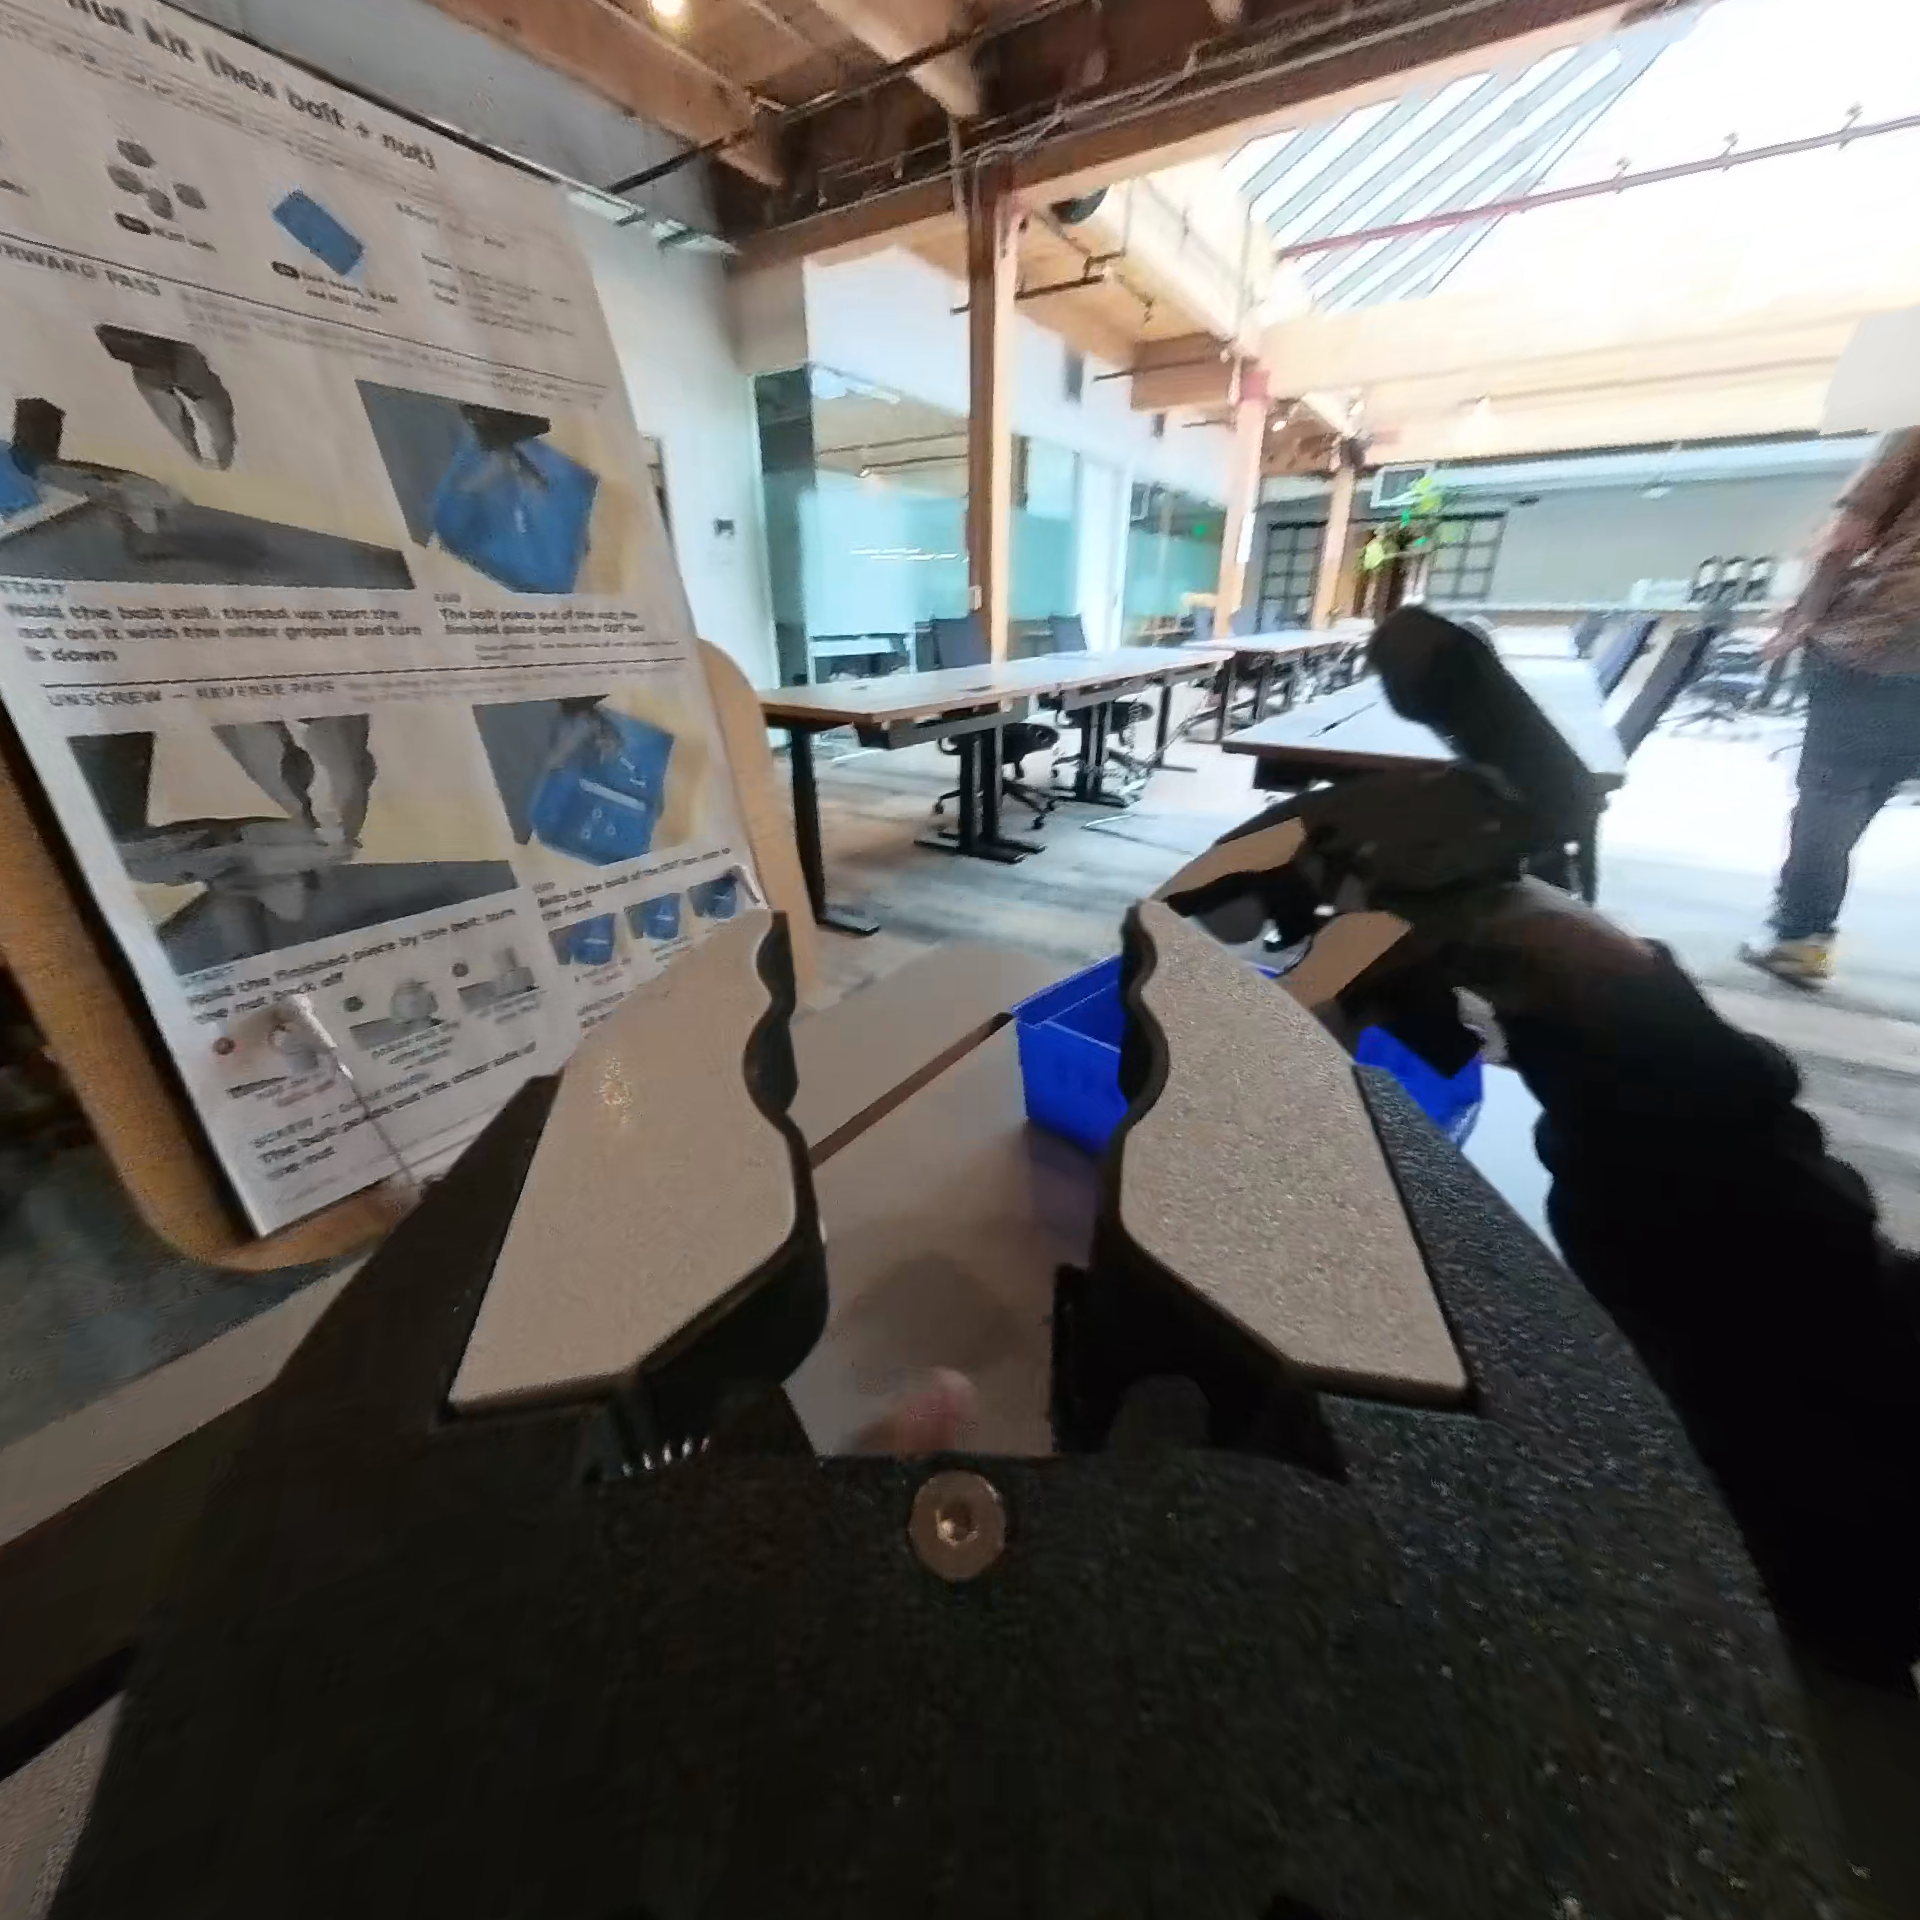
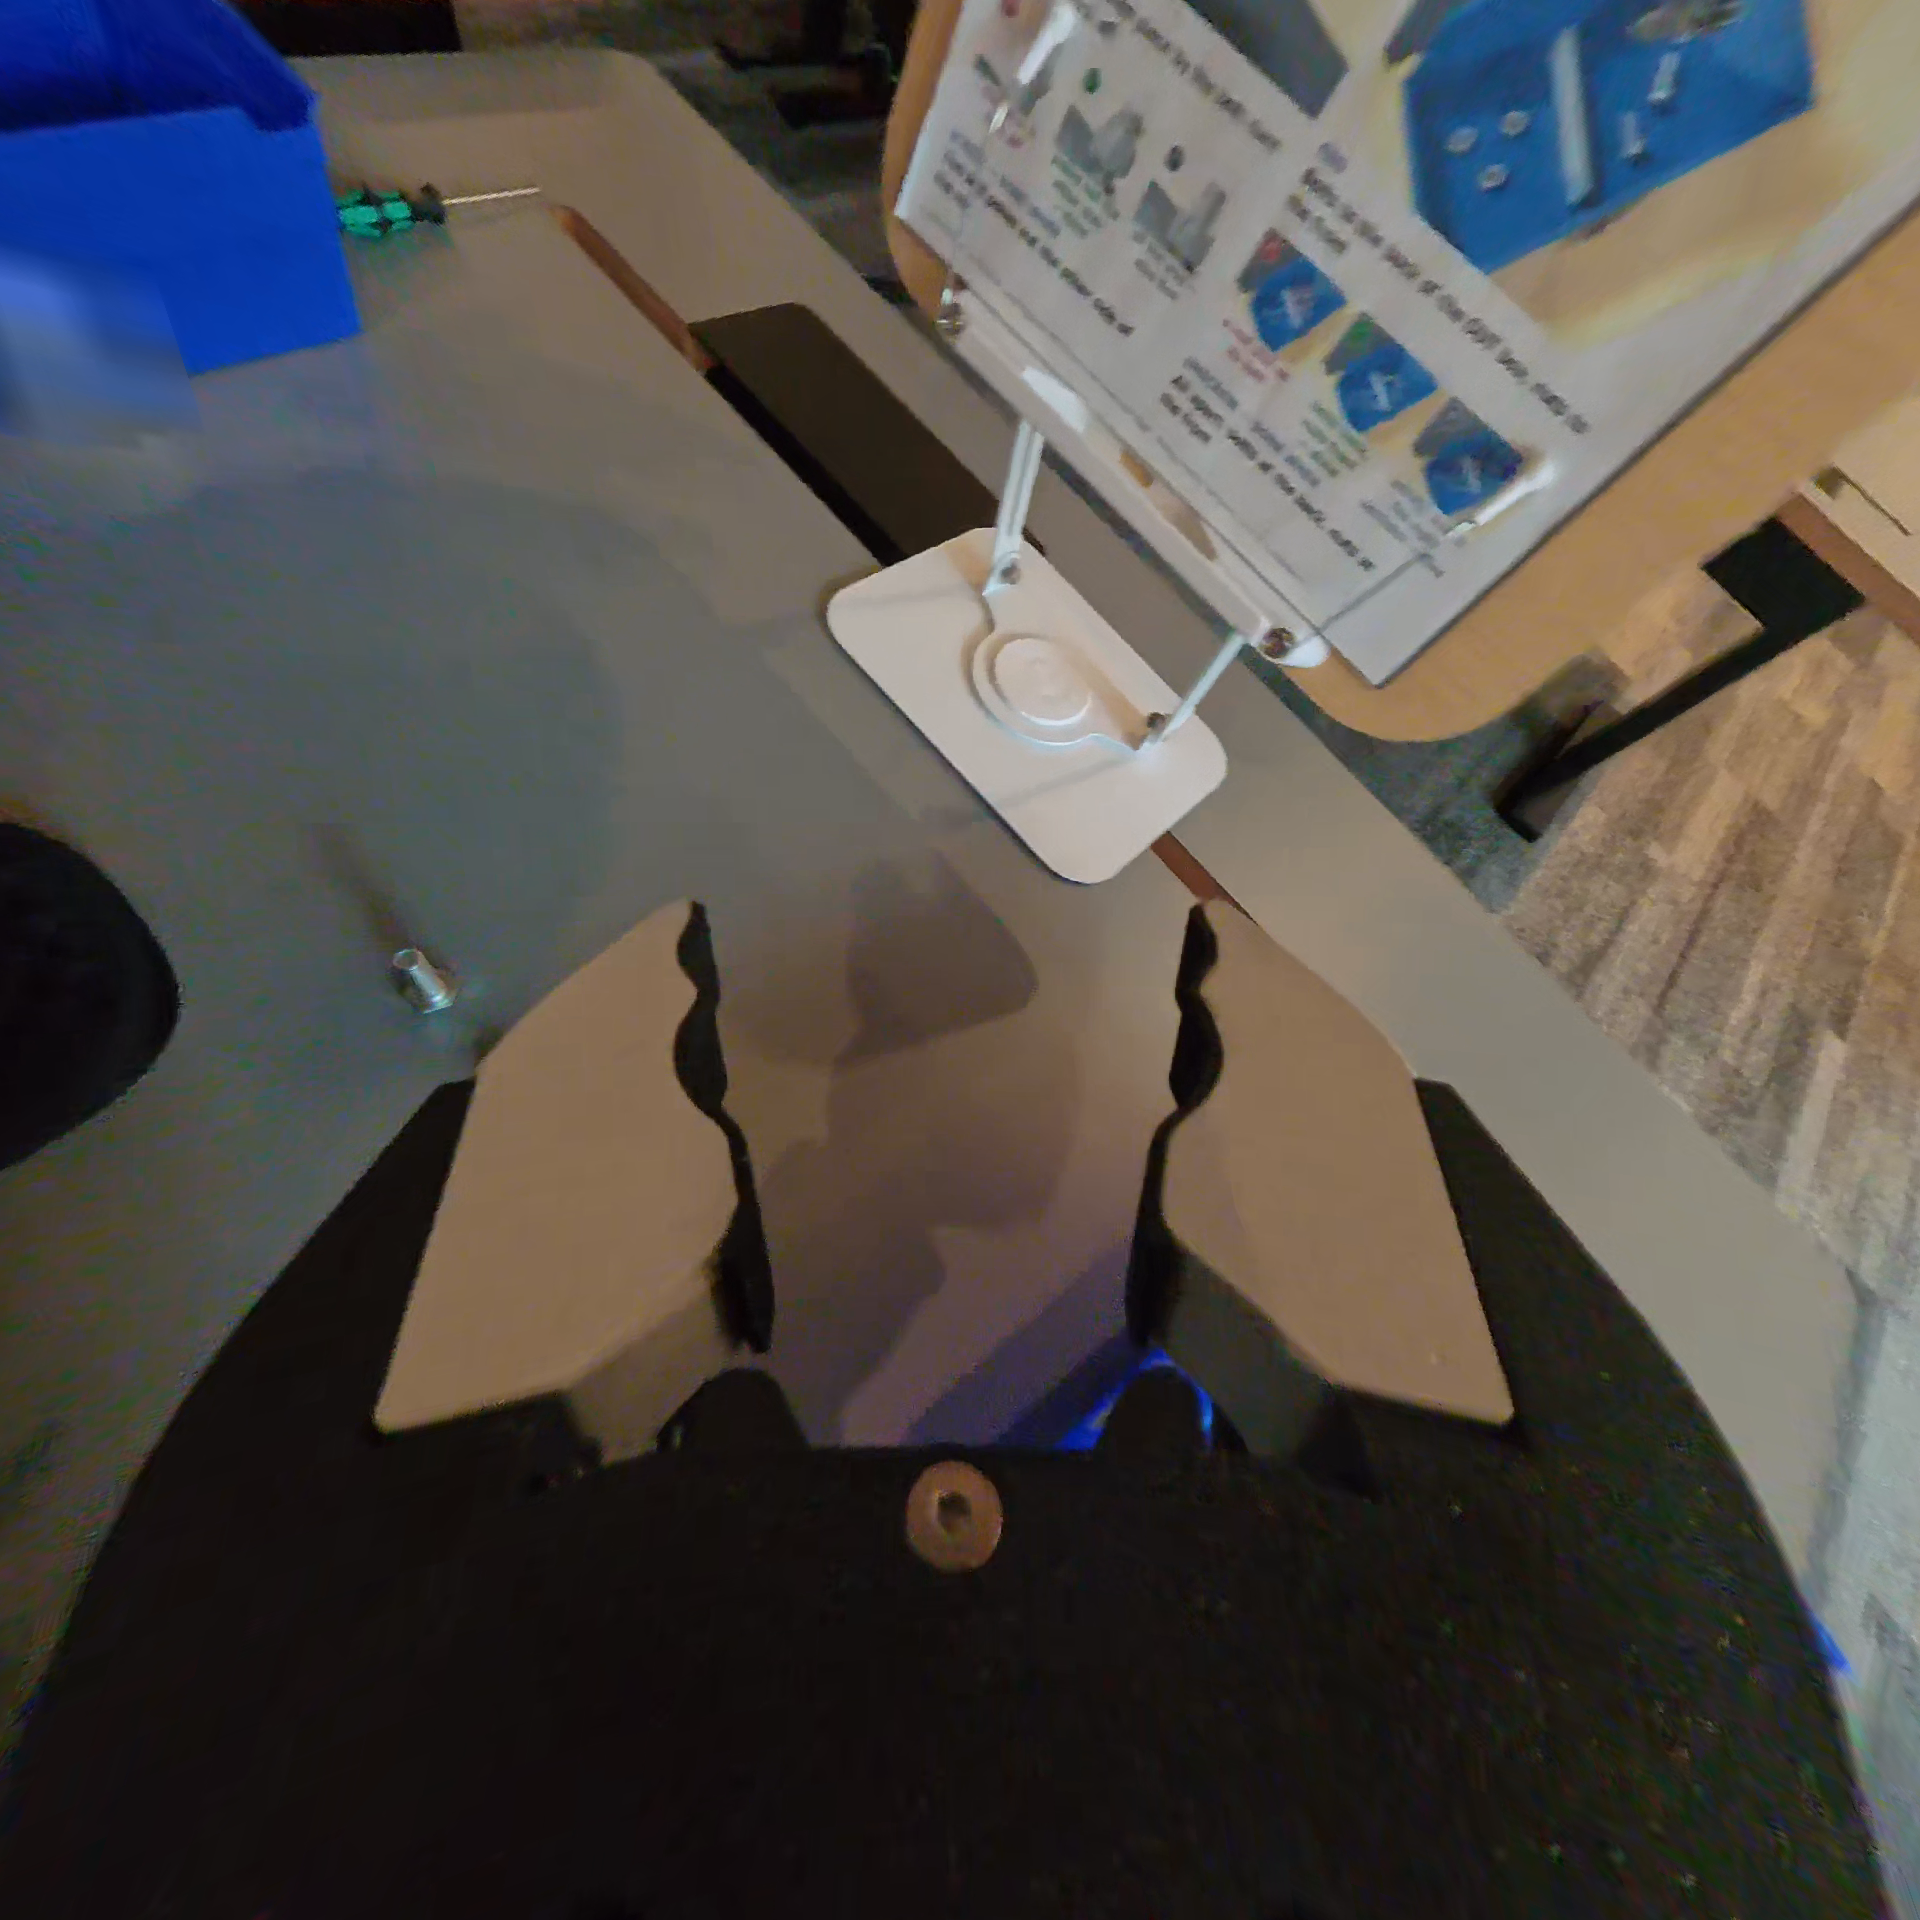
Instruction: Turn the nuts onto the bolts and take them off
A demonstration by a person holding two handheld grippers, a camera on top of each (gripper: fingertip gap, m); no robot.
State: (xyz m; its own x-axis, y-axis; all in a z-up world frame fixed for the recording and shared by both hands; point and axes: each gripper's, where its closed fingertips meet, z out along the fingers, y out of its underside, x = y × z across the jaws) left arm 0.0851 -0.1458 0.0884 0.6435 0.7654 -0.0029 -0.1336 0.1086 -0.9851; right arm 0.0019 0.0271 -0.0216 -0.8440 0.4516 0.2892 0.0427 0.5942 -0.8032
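The bolt (image 2: 424, 979) lies on the table (image 2: 582, 644) just left of your right gripper (image 2: 951, 961), shaft pointing away; both it and your left gripper (image 1: 961, 961) gape empty.

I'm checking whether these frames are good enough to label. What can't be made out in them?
- Blue bin contents: left wrist view, hidden by its wall and the left tongs.
- Nuts: none visible; only one bolt on the table, right wrist view.
- Blue bin: right wrist view, cut by the frame edge, blurred.
- Right tongs: open, empty.
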